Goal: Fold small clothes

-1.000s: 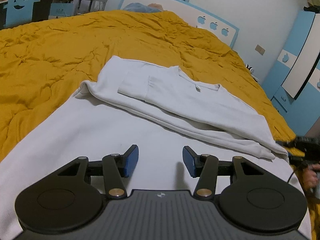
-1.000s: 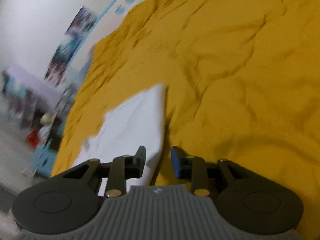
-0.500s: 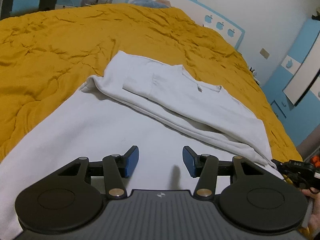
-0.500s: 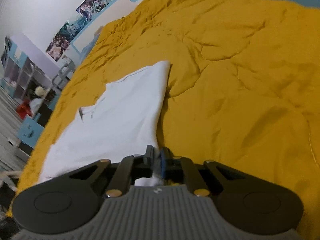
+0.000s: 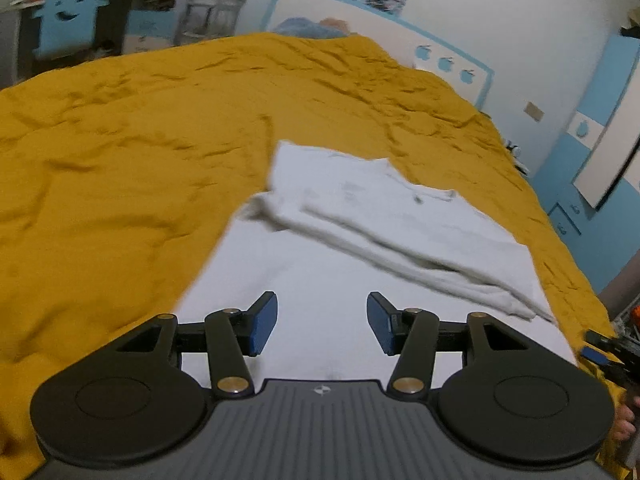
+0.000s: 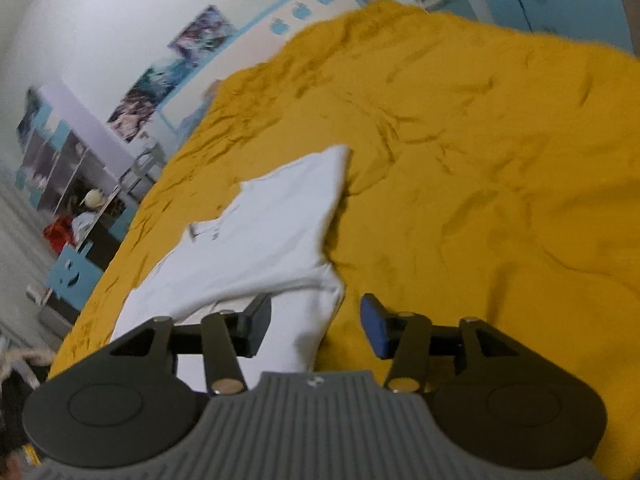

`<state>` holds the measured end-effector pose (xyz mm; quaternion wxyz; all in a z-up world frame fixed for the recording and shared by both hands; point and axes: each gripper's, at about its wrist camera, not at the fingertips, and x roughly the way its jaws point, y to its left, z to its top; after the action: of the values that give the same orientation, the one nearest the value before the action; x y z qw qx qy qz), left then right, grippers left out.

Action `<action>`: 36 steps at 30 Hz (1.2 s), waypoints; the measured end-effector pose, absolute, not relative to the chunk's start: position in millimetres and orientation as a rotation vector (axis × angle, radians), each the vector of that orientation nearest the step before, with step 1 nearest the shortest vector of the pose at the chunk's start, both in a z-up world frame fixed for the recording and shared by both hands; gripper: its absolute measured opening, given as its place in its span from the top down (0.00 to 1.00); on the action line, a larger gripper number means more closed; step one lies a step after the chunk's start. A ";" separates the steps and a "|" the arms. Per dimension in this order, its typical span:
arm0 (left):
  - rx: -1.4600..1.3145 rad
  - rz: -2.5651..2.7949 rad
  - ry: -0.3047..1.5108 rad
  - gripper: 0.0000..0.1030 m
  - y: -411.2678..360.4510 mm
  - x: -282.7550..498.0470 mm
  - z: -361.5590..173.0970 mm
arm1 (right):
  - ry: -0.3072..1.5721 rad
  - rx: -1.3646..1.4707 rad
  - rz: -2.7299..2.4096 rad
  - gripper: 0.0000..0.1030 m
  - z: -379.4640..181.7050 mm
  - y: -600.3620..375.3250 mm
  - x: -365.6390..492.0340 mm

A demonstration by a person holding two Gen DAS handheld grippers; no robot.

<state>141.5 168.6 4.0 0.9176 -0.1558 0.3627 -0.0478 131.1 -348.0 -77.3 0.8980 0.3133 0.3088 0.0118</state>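
Observation:
A white shirt (image 5: 384,216) lies partly folded on the mustard quilt (image 5: 120,152), its top part doubled over with the collar facing up. My left gripper (image 5: 322,322) is open and empty, hovering over the shirt's flat lower part. In the right wrist view the same shirt (image 6: 272,232) lies to the left. My right gripper (image 6: 314,322) is open, with the shirt's near right edge lying loose between its jaws. The right gripper also shows at the far right edge of the left wrist view (image 5: 600,350).
The quilt (image 6: 480,168) covers the whole bed. A blue and white headboard (image 5: 384,52) stands at the far end. A blue wardrobe (image 5: 600,168) is on the right. A desk and shelves (image 6: 68,184) stand beyond the bed's left side.
My right gripper, shut on the shirt's edge half a second ago, has opened and let it go. The left gripper stays open and has lifted back, with the shirt farther from it.

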 end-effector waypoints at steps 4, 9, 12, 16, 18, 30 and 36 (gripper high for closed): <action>-0.389 -0.056 0.768 0.41 205.1 117.3 3.1 | 0.632 0.548 0.075 0.50 -49.9 -333.1 80.5; -0.440 -0.053 0.793 0.40 235.1 97.6 -2.7 | 0.678 0.465 0.088 0.48 -29.3 -320.8 25.8; -0.418 -0.055 0.820 0.40 245.9 90.0 -13.6 | 0.745 0.505 0.110 0.48 -30.7 -319.6 1.2; -0.436 -0.067 0.878 0.40 263.9 78.9 -35.3 | 0.813 0.605 0.175 0.48 -42.7 -326.5 -29.7; -0.475 -0.115 0.895 0.41 272.3 71.0 -45.0 | 0.845 0.649 0.210 0.48 -50.8 -329.6 -41.0; -0.836 -0.348 1.003 0.42 313.5 81.4 -108.3 | 0.971 0.876 0.304 0.48 -93.2 -319.2 -86.0; -0.922 -0.390 1.035 0.55 318.2 96.2 -122.8 | 0.944 0.918 0.317 0.58 -102.4 -312.8 -90.0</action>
<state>96.2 318.2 -122.8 0.7518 -0.4221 0.4741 -0.1785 -90.0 -312.8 -102.4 0.7793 0.4246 0.4368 0.1467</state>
